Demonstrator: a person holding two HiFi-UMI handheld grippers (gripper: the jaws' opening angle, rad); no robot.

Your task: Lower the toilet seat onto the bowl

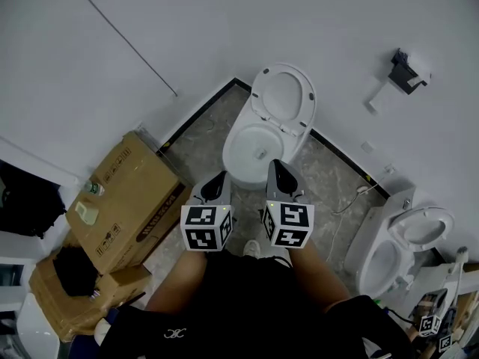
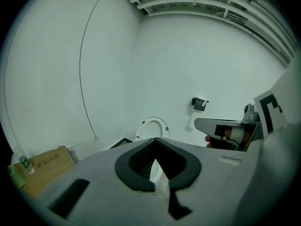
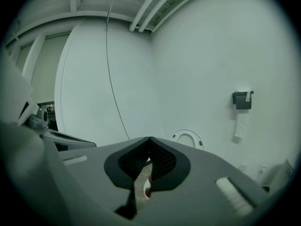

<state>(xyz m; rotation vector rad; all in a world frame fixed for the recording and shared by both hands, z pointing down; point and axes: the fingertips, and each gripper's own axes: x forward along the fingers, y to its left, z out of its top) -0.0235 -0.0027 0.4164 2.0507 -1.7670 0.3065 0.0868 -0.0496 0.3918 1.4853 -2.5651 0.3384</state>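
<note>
Well, the toilet seat [image 1: 283,96] stands raised, leaning back where the two white walls [image 1: 112,21] meet at the far corner of the grey stone-patterned floor [image 1: 329,174], and the bowl [image 1: 254,152] below it lies open. The left gripper [image 1: 221,176] and right gripper [image 1: 275,164] hang side by side before the bowl, clear of the seat, each with its jaws together on nothing. Cardboard boxes [image 1: 138,200] crowd the floor's left edge. A second toilet [image 1: 397,249] sits by the right edge, with a paper holder [image 1: 408,71] on the wall beyond it.
</note>
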